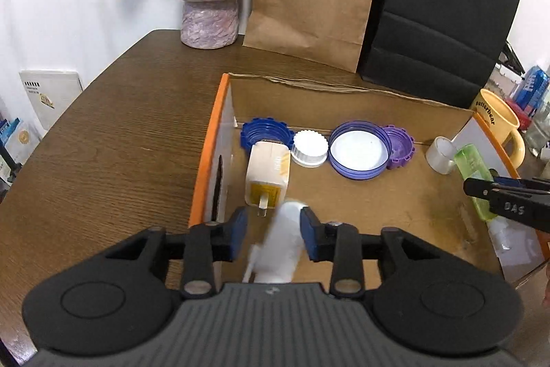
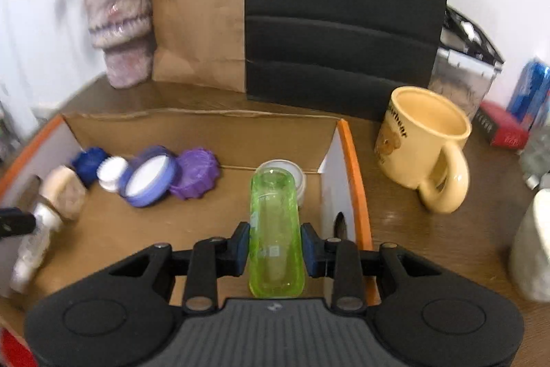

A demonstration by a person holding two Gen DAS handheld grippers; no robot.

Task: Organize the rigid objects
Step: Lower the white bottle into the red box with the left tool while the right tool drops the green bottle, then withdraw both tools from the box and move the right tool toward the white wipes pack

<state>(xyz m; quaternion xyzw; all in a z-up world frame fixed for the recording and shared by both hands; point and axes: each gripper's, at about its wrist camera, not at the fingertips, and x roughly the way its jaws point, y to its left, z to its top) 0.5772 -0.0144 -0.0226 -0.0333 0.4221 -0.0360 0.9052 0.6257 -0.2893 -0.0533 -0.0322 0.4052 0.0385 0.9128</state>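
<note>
Translucent green rigid plastic bottle (image 2: 276, 229): light, stiff, slick-walled, gripped mid-body by right tool (image 2: 275, 250) over the brown cardboard box (image 2: 206, 122); left tool (image 1: 274, 236) narrowly parted around a blurred white bottle (image 1: 282, 246).

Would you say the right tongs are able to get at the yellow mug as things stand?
Probably not yet: the right tongs are shut on the green bottle, and the box's orange-edged wall stands between them and the yellow mug.
</note>
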